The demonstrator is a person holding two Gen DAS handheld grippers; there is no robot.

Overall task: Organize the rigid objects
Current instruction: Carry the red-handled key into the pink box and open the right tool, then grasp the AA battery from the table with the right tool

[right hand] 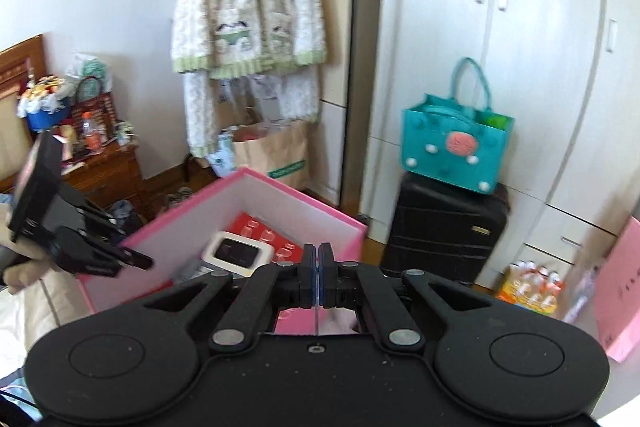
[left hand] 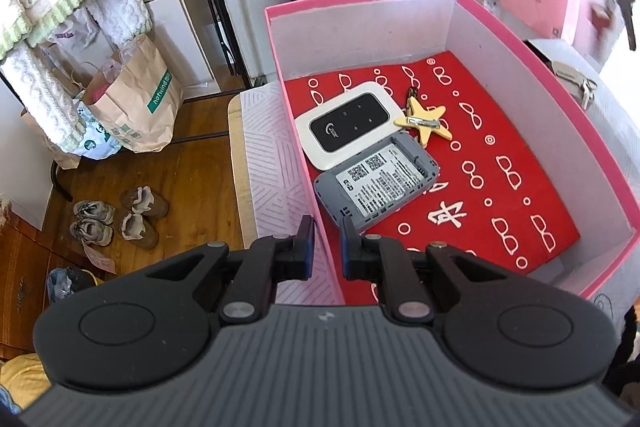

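Pink box point(left hand: 520, 39) holds two routers; left jaws apart, right seemingly closed.

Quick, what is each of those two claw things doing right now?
Left gripper: open, holding nothing, poised over the near wall of the pink box.
Right gripper: shut, nothing visible between its fingers.

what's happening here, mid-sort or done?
Looks mid-task. A person holds both grippers over a pink box. Inside on its red liner lie a white pocket router, a grey device back-side up and a yellow star keychain. The left gripper hovers at the box's near corner, jaws open and empty. The right gripper has its jaws shut, with nothing visible between them.
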